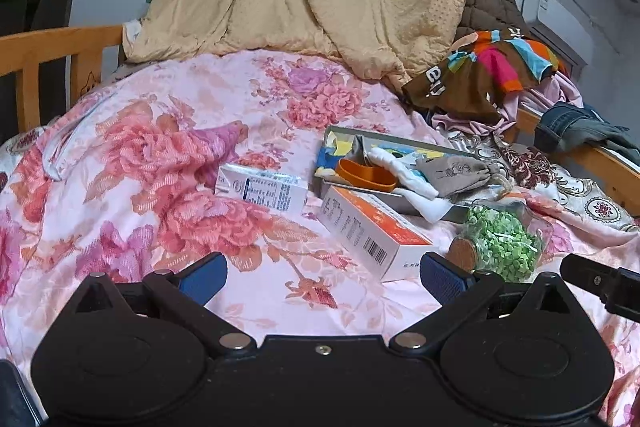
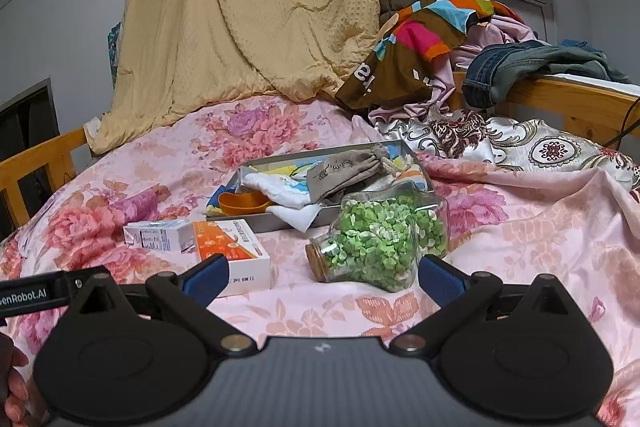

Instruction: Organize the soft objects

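Note:
A shallow grey tray lies on the floral bedspread. In it are a grey drawstring pouch, a white sock or cloth and an orange scoop. My left gripper is open and empty, low over the bed, short of an orange-and-white box. My right gripper is open and empty, just in front of a glass jar of green pieces lying on its side.
A small white carton lies left of the orange-and-white box. The jar lies at the left view's right. A yellow quilt, piled clothes, jeans and a wooden bed rail bound the bed. The other gripper's body shows at right.

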`<state>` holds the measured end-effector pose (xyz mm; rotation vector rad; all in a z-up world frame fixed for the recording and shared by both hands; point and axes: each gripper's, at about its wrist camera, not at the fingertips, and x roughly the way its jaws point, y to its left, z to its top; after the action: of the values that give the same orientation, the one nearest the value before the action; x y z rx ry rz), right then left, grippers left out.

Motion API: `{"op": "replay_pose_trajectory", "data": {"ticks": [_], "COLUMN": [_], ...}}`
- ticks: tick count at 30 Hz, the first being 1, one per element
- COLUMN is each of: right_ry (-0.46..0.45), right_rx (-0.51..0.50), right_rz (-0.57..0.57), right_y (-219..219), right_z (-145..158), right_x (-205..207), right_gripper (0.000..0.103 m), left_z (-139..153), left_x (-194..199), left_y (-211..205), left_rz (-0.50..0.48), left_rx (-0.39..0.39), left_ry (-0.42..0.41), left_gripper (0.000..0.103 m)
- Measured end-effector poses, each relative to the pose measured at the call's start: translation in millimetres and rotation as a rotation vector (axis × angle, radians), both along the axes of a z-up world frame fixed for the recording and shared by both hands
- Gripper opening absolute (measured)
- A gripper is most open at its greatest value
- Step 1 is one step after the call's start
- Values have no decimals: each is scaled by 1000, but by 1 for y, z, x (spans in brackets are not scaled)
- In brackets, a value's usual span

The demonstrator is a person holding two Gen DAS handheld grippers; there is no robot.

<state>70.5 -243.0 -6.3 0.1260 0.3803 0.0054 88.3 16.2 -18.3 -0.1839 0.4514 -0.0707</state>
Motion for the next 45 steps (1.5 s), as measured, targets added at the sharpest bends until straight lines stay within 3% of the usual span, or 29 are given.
{"op": "replay_pose_trajectory", "data": {"ticks": [19,27,45], "right_ry": [11,17,1], "right_rx": [-21,-31,-44], "right_rz": [45,43,36], "right_y": [9,15,18], "right_z": [-15,-27,-31], "right_x": [9,19,28], "right_gripper": [103,103,103], "left_z": [-10,-16,-21], "left_x": [5,12,21], "left_y": [7,2,7], "left_rz": [27,-5,14], "left_rx": [53,91,63], "left_ry": [-43,-44,-39], "left_gripper": [102,102,102]}}
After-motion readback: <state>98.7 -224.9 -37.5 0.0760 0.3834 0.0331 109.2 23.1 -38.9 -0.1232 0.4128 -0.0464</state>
